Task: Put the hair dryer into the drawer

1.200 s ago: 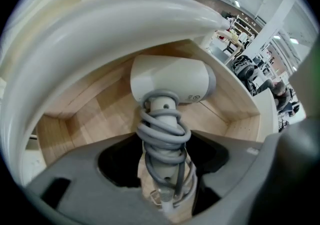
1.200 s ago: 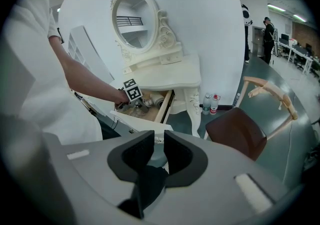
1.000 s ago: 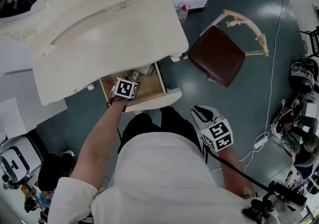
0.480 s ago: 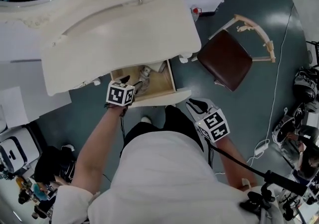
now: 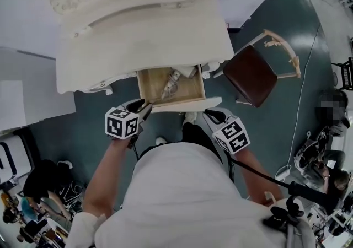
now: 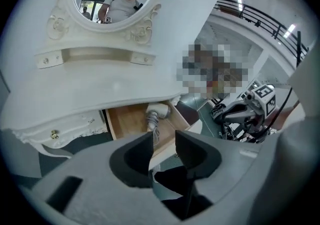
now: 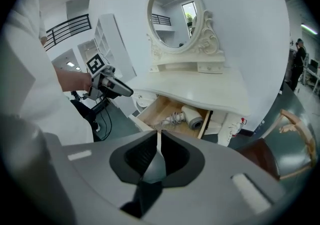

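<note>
Hair dryer (image 5: 184, 73) inside open drawer (image 5: 150, 86)

the white table (image 5: 138, 43) carries an oval mirror (image 7: 176, 15). its open drawer (image 5: 148, 85) holds the hair dryer (image 5: 172, 82), its cord (image 7: 175, 117) seemingly bundled alongside. a brown chair (image 5: 252, 75) stands on the floor (image 5: 281, 4).

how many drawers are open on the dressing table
1: the wood-lined drawer of the dressing table, pulled out from under its top, with the hair dryer lying inside. Other drawers may be hidden beneath the top.
</note>
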Tool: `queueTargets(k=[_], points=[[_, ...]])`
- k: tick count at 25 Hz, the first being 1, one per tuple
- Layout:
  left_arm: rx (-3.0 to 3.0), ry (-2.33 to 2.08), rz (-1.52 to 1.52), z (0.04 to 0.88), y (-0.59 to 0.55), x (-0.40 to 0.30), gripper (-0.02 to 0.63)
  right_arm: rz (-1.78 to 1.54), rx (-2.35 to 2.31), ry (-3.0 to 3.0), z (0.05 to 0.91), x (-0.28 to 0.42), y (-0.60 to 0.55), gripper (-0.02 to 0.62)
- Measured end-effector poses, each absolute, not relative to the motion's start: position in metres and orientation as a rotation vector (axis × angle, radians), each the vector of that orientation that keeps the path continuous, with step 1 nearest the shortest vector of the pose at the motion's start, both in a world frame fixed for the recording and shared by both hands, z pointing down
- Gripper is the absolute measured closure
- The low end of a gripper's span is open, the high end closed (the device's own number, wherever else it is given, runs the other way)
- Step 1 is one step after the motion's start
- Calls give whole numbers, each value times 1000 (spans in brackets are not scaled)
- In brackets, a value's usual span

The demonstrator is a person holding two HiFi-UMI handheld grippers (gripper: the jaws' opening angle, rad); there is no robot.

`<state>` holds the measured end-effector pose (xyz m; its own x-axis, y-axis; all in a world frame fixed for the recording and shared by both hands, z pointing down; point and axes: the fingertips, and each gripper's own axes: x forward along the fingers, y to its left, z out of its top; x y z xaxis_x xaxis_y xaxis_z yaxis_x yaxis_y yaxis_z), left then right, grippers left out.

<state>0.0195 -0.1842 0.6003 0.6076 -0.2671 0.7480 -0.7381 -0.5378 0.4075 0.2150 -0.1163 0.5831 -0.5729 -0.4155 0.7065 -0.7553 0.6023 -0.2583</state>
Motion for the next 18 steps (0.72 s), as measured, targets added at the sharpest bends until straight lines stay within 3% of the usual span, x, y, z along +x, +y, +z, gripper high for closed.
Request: queueTargets(k=[7, 18], points=[[2145, -759, 738, 573, -120, -25, 604, 675, 887, -2240, 574, 146, -87, 595], [2230, -650, 673, 544, -14, -78, 603, 634, 821, -2249, 563, 50, -9, 597]])
